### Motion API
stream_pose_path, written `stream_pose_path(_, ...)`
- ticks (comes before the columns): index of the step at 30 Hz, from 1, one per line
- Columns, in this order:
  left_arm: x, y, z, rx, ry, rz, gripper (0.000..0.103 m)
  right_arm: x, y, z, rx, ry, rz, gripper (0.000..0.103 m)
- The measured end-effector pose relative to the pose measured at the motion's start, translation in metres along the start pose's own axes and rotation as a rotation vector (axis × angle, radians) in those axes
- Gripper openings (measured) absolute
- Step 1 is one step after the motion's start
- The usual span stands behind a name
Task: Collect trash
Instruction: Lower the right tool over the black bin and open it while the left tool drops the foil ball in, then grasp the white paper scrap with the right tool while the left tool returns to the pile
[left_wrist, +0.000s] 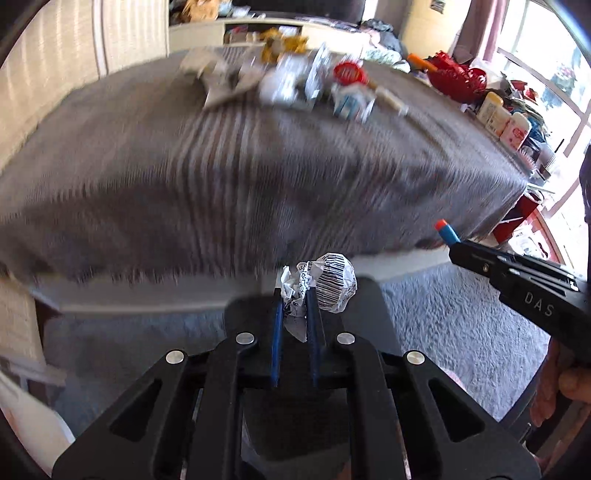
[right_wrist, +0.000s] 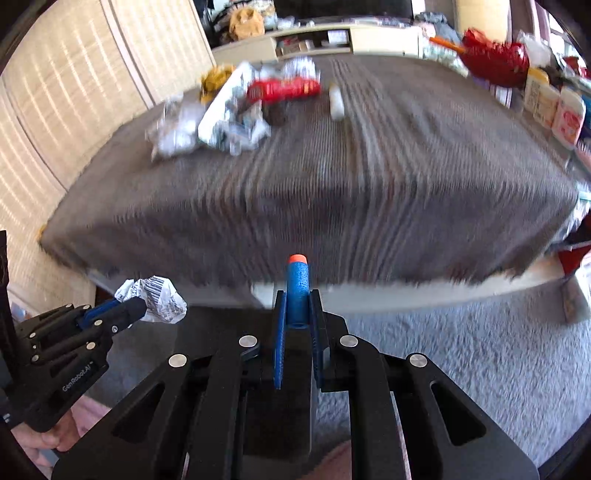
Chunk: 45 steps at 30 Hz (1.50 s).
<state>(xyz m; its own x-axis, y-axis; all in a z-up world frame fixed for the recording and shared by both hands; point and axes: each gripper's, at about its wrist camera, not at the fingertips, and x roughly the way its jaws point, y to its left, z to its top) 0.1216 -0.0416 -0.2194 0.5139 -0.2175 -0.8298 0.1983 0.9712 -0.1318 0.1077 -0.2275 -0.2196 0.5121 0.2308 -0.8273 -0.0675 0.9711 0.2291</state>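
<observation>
My left gripper (left_wrist: 295, 295) is shut on a crumpled white wrapper (left_wrist: 328, 286) with a barcode print, held over the near edge of the grey cloth-covered table (left_wrist: 229, 177). The right wrist view shows that wrapper (right_wrist: 159, 297) at the left gripper (right_wrist: 138, 306) too. My right gripper (right_wrist: 298, 297) is shut on a blue foam dart (right_wrist: 297, 288) with an orange tip. From the left wrist view the dart (left_wrist: 445, 229) pokes out of the right gripper (left_wrist: 456, 245) at the right. A pile of crumpled wrappers (left_wrist: 288, 83) lies at the table's far side, blurred.
A red basket (left_wrist: 458, 79) and several bottles (left_wrist: 506, 120) stand along the table's right edge. A pale shelf unit (right_wrist: 332, 38) runs behind the table. Slatted doors (right_wrist: 74, 110) stand at the left. Grey carpet (right_wrist: 461, 350) lies below the grippers. A hand (right_wrist: 48, 439) holds the left tool.
</observation>
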Motion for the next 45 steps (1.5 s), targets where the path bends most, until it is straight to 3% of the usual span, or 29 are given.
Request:
stream_pose_path(10,0.038,0.015,-0.052,-0.048,0.124,-0.01,0.011,0.048,0.01,-0.046,0.051,0.159,0.093,0.013)
stream_pose_path(14,0.04,0.013,-0.059,-0.033,0.136,-0.024,0.012,0.057,0.016,-0.052,0.064,0.195,0.104,0.014)
stream_pose_path(20,0.042,0.013,-0.064,-0.037,0.146,-0.024,0.022,0.057,0.021,-0.049,0.054,0.199,0.088,0.017)
stream_pose_path(21,0.042,0.014,-0.064,-0.044,0.148,-0.021,0.025,0.057,0.021,-0.048,0.053,0.196,0.08,0.026)
stream_pose_path(22,0.042,0.017,-0.064,-0.051,0.15,-0.019,0.027,0.056,0.02,-0.047,0.055,0.191,0.073,0.042)
stream_pose_path(23,0.041,0.018,-0.066,-0.056,0.149,-0.016,0.033,0.054,0.019,-0.046,0.058,0.182,0.068,0.048)
stream_pose_path(25,0.039,0.019,-0.065,-0.054,0.144,-0.014,0.04,0.05,0.017,-0.044,0.06,0.165,0.05,0.051)
stream_pose_path(26,0.038,0.019,-0.064,-0.05,0.141,-0.014,0.049,0.048,0.015,-0.042,0.061,0.158,0.042,0.052)
stream_pose_path(29,0.035,0.017,-0.062,-0.037,0.128,-0.007,0.068,0.038,0.011,-0.036,0.063,0.123,0.013,0.07)
stream_pose_path(31,0.032,0.015,-0.06,-0.026,0.118,0.003,0.08,0.03,0.008,-0.032,0.056,0.097,-0.006,0.087)
stream_pose_path(33,0.028,0.014,-0.058,-0.012,0.101,0.022,0.093,0.025,0.007,-0.029,0.045,0.078,-0.027,0.096)
stream_pose_path(38,0.02,0.013,-0.047,0.017,0.071,0.066,0.095,0.012,0.002,-0.017,0.047,0.03,-0.05,0.096)
stream_pose_path(45,0.001,0.021,-0.025,-0.01,0.026,0.048,0.095,-0.019,-0.003,0.016,0.067,-0.096,-0.04,0.096)
